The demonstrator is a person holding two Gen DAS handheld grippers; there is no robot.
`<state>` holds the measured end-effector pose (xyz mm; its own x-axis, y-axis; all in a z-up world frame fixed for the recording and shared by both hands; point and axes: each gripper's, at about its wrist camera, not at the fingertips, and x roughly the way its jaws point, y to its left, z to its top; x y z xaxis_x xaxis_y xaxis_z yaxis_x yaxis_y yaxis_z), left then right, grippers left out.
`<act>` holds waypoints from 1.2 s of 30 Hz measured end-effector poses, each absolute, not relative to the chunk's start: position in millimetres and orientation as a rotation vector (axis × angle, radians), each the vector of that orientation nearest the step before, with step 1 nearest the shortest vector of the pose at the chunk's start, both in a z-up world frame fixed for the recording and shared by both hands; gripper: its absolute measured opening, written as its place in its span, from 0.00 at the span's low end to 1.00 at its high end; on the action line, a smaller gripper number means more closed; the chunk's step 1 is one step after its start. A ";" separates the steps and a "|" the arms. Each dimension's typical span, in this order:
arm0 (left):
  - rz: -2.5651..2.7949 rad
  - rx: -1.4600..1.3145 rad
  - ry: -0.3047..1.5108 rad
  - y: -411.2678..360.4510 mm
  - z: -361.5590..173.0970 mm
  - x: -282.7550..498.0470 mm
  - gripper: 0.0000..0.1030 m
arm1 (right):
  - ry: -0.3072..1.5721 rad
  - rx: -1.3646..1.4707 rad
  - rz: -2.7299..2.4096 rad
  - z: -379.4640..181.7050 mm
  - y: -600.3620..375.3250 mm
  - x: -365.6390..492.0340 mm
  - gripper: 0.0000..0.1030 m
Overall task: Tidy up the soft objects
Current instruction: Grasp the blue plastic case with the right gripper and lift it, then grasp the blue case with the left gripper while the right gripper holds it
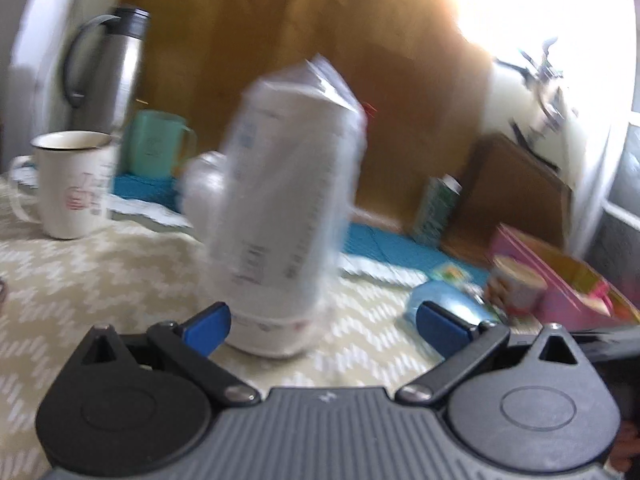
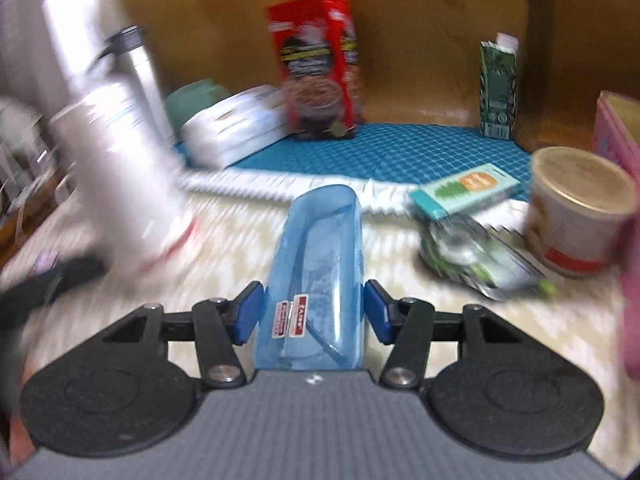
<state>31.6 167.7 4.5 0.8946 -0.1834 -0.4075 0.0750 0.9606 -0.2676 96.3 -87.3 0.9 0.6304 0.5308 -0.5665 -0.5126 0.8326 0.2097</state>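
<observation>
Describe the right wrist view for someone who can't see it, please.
The right gripper has its blue pads on either side of a translucent blue plastic container lying on a patterned tablecloth. Behind it stand a red box and a green carton, with a round tub at right.
</observation>
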 end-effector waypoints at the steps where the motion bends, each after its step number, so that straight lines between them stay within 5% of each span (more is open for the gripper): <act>1: -0.147 -0.234 0.459 163.9 4.0 33.3 0.99 | 0.644 0.007 0.612 1.1 -96.9 82.4 0.56; 11: -0.408 -0.210 0.627 83.7 13.4 48.5 1.00 | 0.567 0.026 0.452 -14.9 -176.5 -3.2 0.57; 15: -0.541 -0.245 0.720 42.7 15.7 59.3 1.00 | 0.523 -0.003 0.432 -15.6 -182.0 -17.5 0.70; 19: -0.619 -0.280 0.826 7.5 5.7 69.4 0.99 | 0.486 -0.050 0.429 -18.9 -191.0 -28.1 0.72; 21: -0.631 -0.265 0.877 -8.9 -3.5 75.3 0.94 | 0.493 -0.047 0.448 -25.4 -194.9 -28.7 0.68; 22: -0.624 -0.244 0.855 -15.3 -3.7 73.6 0.91 | 0.504 -0.043 0.463 -29.5 -196.2 -29.2 0.55; 24: -0.628 -0.194 0.863 -31.8 -1.8 73.3 0.81 | 0.483 -0.051 0.465 -34.2 -196.0 -33.2 0.54; 36: -0.727 -0.098 0.664 -87.2 72.3 85.4 0.80 | 0.203 -0.059 0.350 -1.2 -221.7 -43.0 0.54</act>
<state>85.4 -87.2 72.3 0.5539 -0.6438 -0.5280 0.5840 0.7524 -0.3047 -43.0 -221.7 -1.2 0.9193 0.3343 -0.2077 -0.3462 0.9379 -0.0226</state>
